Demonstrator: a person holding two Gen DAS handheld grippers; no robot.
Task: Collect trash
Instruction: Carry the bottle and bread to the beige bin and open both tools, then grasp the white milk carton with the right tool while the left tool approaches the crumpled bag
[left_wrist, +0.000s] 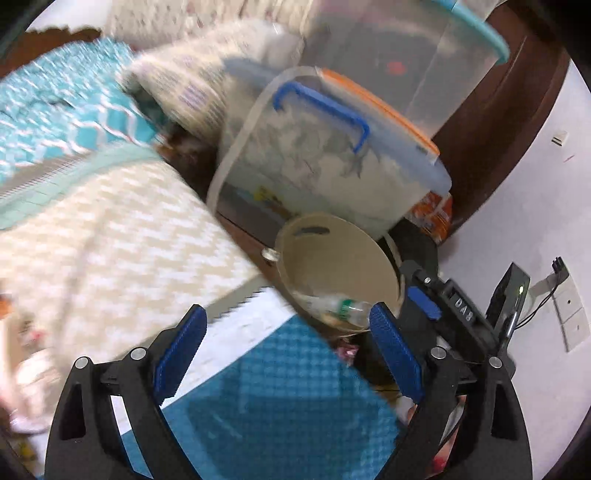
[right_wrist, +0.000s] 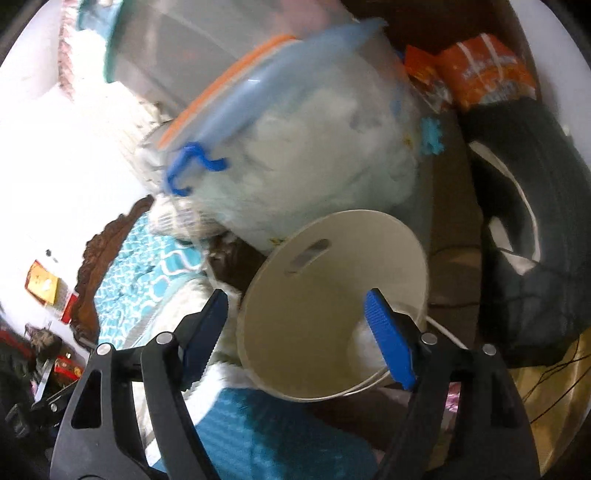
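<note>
Beige bin beside bed; storage tubs behind.

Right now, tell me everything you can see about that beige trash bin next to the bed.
The beige trash bin is round and smooth, plastic by the look of it, with a slot handle cut near its rim. It sits between the bed and a dark bag, in front of a clear storage box with a blue handle. Its mouth is open toward both cameras. Inside lie a clear plastic bottle with a green label and something white. No gripper touches it.
</note>
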